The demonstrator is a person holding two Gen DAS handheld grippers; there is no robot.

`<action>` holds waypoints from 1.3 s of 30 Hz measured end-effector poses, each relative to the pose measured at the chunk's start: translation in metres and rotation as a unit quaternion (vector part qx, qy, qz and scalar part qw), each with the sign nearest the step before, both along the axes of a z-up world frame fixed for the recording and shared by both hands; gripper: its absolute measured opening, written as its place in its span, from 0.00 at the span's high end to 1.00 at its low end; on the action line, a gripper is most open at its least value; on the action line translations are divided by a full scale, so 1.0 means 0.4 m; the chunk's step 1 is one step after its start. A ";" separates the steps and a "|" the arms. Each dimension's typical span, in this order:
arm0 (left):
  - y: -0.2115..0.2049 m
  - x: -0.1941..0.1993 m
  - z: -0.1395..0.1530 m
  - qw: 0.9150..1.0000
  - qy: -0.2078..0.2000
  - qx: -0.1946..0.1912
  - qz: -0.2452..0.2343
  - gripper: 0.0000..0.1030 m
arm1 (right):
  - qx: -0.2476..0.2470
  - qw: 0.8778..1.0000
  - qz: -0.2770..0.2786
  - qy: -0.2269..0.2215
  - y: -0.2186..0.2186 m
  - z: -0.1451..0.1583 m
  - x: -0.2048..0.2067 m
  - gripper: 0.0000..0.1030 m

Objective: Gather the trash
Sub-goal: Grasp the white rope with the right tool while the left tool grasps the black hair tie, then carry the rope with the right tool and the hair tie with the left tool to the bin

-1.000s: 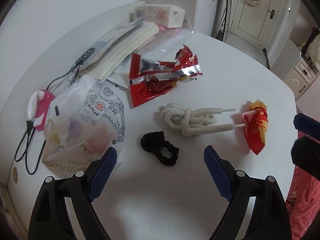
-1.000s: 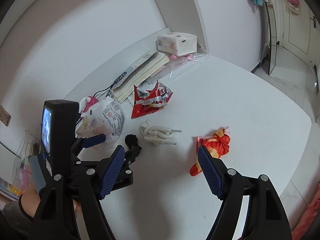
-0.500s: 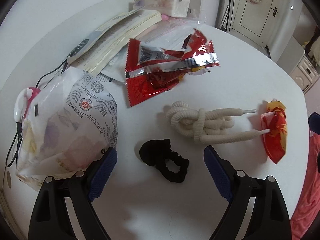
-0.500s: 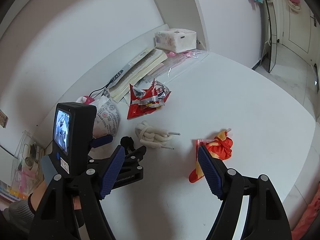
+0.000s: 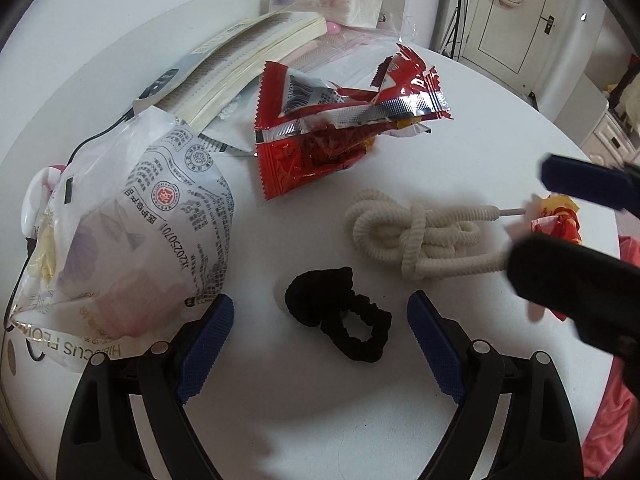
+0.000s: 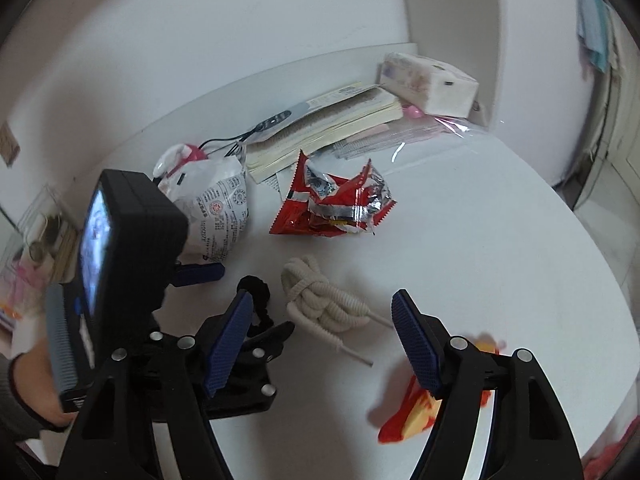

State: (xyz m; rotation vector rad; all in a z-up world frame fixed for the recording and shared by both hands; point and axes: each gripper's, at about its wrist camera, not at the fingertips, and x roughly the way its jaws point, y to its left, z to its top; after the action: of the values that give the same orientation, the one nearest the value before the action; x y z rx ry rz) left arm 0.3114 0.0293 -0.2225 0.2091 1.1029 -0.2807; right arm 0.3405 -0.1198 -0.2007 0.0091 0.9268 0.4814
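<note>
Your left gripper is angled steeply down with its jaws spread wide, blue pads well apart and nothing pinched between them. Your right gripper is tipped down too, less steeply, and its jaws have just been closing a bit, though there's a clear gap and nothing pressed between the pads. From the left camera your right gripper comes in from the right edge, blurred. From the right camera, your left hand shows at the left edge, sleeve at the wrist, wrapped round the left handle.
</note>
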 end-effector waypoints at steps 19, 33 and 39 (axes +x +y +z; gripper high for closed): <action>0.002 -0.001 0.017 0.999 -0.020 0.001 -0.033 0.41 | -0.047 0.994 0.082 0.057 0.072 -0.110 0.103 0.55; 0.005 0.000 0.026 0.999 -0.027 0.012 -0.023 0.79 | -0.067 0.993 0.084 0.056 0.080 -0.111 0.117 0.66; -0.003 -0.004 0.021 0.999 -0.032 0.018 -0.026 0.81 | -0.067 0.993 0.080 0.052 0.074 -0.114 0.109 0.69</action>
State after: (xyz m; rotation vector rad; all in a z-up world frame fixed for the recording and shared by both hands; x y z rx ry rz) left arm 0.3098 0.0281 -0.2141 0.2782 1.0398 -0.2982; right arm 0.3839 -0.0901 -0.2462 -0.1644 1.0654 0.5714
